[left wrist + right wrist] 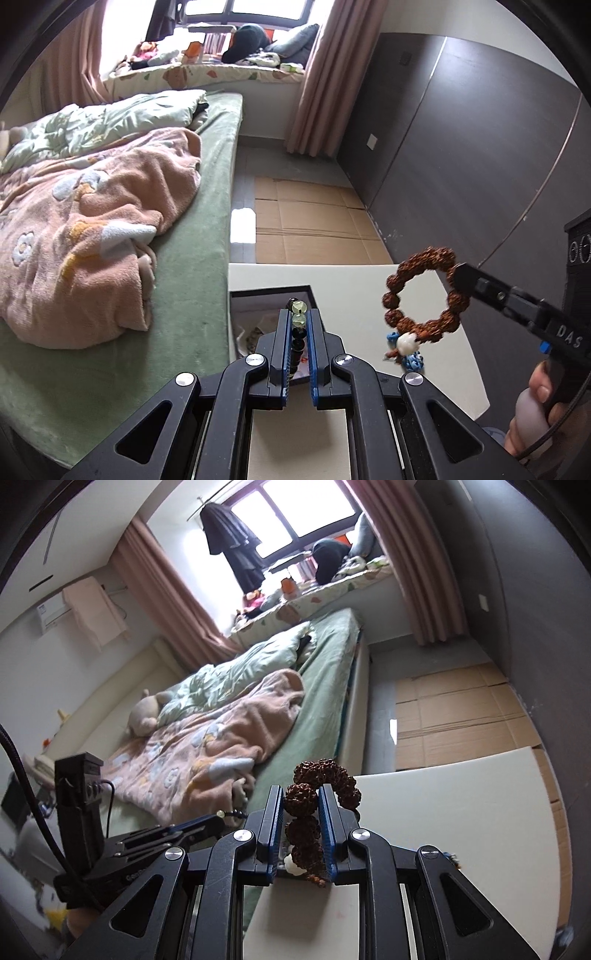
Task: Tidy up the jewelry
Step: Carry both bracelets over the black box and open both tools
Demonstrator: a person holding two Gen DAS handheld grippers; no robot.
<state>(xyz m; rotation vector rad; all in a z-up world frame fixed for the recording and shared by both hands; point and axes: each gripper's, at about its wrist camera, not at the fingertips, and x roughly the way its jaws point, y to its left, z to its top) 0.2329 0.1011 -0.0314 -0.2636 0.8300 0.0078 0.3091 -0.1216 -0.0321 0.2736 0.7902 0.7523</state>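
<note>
My left gripper [298, 317] is shut on a bracelet of pale green and black beads [298, 314], held above an open dark-rimmed jewelry box [269, 290] on the white table [354, 284]. My right gripper [301, 794] is shut on a brown knobbly seed-bead bracelet [325, 771]. In the left wrist view that bracelet [421, 295] hangs as a ring with a white bead and blue tassel, held up by the right gripper [461, 280] to the right of the box. The left gripper [218, 819] shows low at left in the right wrist view.
A bed with green sheet [207, 258] and pink blanket [92, 229] runs along the table's left side. Flattened cardboard [314, 221] covers the floor beyond. A dark wardrobe wall [461, 147] stands at right. A black device [580, 240] sits at the far right.
</note>
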